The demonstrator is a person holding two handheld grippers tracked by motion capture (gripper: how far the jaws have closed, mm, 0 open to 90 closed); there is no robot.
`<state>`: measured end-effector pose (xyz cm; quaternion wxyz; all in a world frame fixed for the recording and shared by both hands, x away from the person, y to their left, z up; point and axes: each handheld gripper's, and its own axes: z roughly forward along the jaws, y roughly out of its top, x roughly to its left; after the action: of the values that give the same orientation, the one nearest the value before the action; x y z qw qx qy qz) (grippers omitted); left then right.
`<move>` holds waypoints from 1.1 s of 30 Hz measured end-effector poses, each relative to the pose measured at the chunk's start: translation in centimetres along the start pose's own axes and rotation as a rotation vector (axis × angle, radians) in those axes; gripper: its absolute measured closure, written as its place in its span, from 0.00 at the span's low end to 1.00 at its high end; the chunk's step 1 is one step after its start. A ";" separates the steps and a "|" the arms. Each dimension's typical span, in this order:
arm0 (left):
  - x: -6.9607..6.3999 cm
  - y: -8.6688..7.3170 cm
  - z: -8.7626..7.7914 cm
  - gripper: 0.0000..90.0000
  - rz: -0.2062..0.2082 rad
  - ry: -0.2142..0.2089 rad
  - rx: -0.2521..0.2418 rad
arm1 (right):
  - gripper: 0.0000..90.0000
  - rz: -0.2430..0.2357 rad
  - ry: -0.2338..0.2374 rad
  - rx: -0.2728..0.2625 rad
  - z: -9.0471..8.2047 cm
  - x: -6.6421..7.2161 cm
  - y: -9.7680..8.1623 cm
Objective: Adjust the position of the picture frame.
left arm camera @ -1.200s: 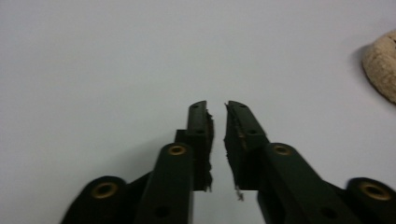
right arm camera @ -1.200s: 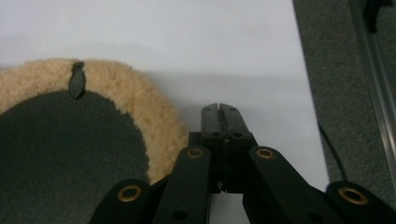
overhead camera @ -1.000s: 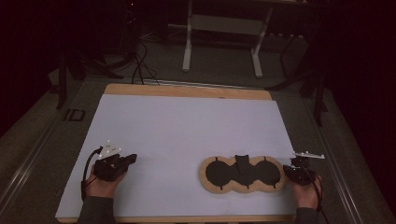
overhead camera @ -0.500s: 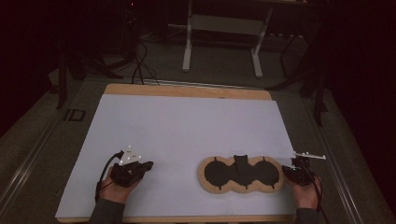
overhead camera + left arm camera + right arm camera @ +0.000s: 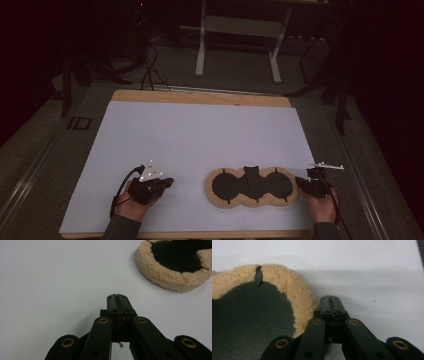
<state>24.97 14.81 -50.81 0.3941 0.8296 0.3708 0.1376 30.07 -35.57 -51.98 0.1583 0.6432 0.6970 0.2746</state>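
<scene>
Two grippers are seen closed and empty; the left gripper (image 5: 167,182) has been moved nearer the fleece pad (image 5: 252,186), whose long axis lies left-right, the right gripper (image 5: 298,181) just beside it

The left gripper (image 5: 167,182) lies low in the left hand (image 5: 134,202), jaws pressed together with nothing between them, tips pointing across toward the right gripper (image 5: 299,181). Its cable loops back by the wrist and a grey plate sits on top. The right gripper is gripped by the right hand (image 5: 322,205), jaws likewise pressed together and empty, tips pointing back toward the left one. Both forearms come up from the near edge, well apart.
</scene>
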 end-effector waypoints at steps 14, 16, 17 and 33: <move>-1.1 0.1 1.3 1.00 0.047 -0.020 0.051 | 1.00 -0.091 0.008 0.021 0.4 2.5 0.3; -1.1 0.1 1.3 1.00 0.047 -0.019 0.048 | 1.00 -0.096 0.008 0.027 0.3 2.5 0.3; -1.1 0.0 1.3 1.00 0.048 -0.017 0.048 | 1.00 -0.098 0.011 0.027 0.2 2.4 0.3; -1.9 0.1 2.5 1.00 0.084 -0.024 0.089 | 1.00 -0.161 0.098 0.111 -0.2 2.8 0.2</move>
<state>25.04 12.04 -52.20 0.3553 0.8627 0.3367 0.1276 29.75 -32.86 -51.35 0.1097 0.5787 0.7675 0.2530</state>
